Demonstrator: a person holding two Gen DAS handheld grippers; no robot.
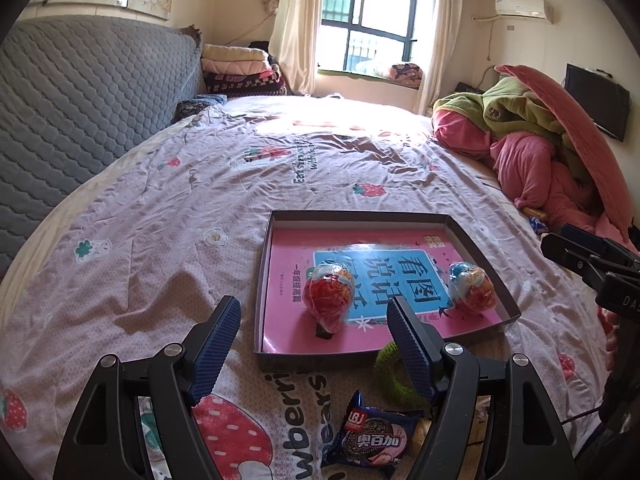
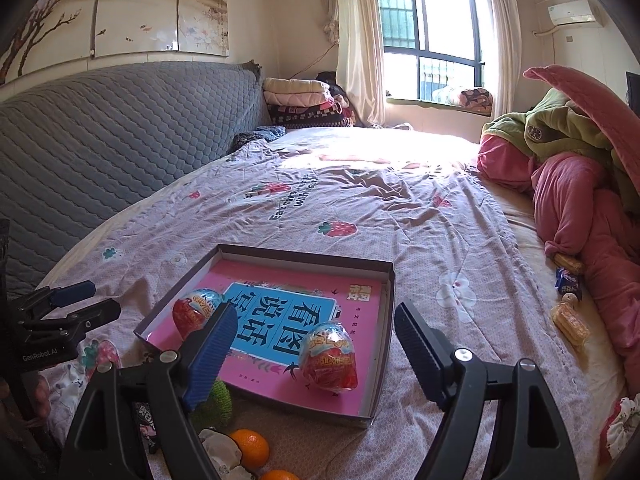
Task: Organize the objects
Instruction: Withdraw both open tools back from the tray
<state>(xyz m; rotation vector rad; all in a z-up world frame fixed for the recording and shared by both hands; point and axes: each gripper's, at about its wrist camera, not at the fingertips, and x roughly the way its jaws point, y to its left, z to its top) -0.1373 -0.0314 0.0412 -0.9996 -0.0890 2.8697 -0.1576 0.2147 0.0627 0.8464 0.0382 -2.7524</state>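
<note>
A shallow cardboard tray (image 1: 478, 246) is seen lying flat on the bed sheet (image 1: 160, 208), which is printed with strawberries and lettering. A pink book (image 1: 288, 252) with a blue title panel is laid inside the tray, covering most of its floor. Two foil-wrapped toy eggs are placed on the book: the left egg (image 1: 329, 298) on the book's left half, the right egg (image 1: 472, 286) close to the tray's right wall, the two well apart.

The left gripper (image 1: 314, 354) is held above the near edge of the tray, its jaws spread wide with nothing between the ribbed blue pads. The right gripper (image 2: 316, 354) is likewise held wide apart over the tray's near corner, and nothing is gripped; the right egg (image 2: 329, 356) is seen beyond the gap, untouched by either pad.

Just outside the tray's near edge a green knitted item (image 1: 394, 376) is partly hidden behind the left gripper's finger, so its shape cannot be judged well. A dark cookie packet (image 1: 370, 438) is lying on the sheet nearer the camera. Two oranges (image 2: 251, 448) are seen beside a crumpled white wrapper in the right wrist view. Small wrapped snacks (image 2: 568, 322) are scattered beside a heap of pink and green bedding (image 2: 576, 184) at the bed's right side.
</note>
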